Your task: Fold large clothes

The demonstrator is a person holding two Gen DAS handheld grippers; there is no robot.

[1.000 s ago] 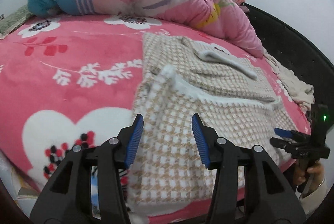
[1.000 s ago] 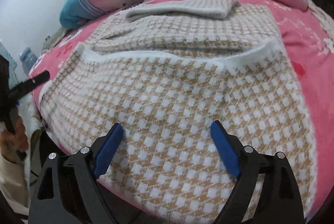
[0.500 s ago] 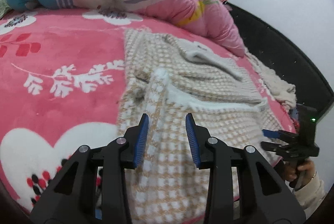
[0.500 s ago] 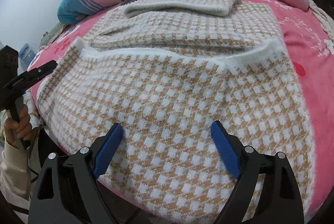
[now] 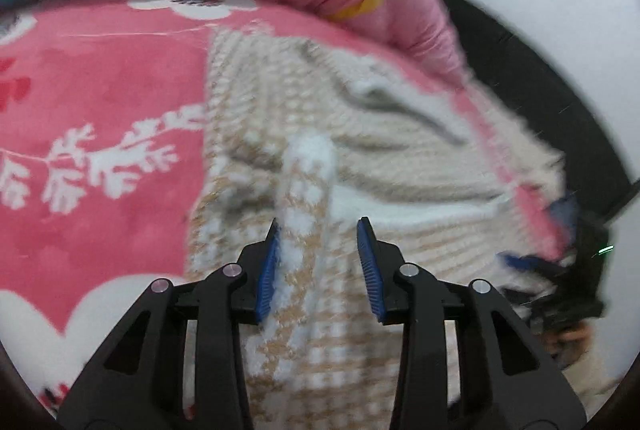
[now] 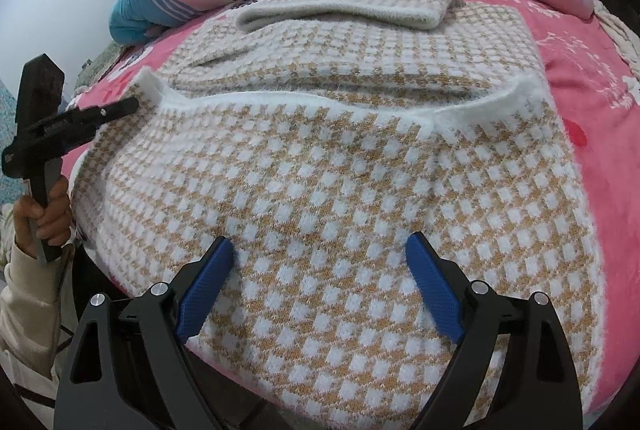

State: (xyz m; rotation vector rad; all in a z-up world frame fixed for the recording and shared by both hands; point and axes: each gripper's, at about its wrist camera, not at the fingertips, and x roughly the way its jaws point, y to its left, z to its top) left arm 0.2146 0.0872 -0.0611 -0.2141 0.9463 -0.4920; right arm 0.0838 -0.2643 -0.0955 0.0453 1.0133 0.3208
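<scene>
The checked sweater (image 6: 340, 157) lies flat on the pink bed (image 5: 100, 101). Its raised white corner stands between the opening jaws of the left gripper (image 5: 318, 266), ungripped; the right gripper (image 6: 320, 290), wide open, hovers over the sweater's near hem

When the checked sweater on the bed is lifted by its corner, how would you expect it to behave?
The checked sweater is a fuzzy knit lying in soft folds, so it will probably drape limply rather than hold its shape. Its thick, broad panel suggests some weight and sag. The left gripper, jaws opening around a raised ridge, should find the fuzzy pile easy to hold.
</scene>
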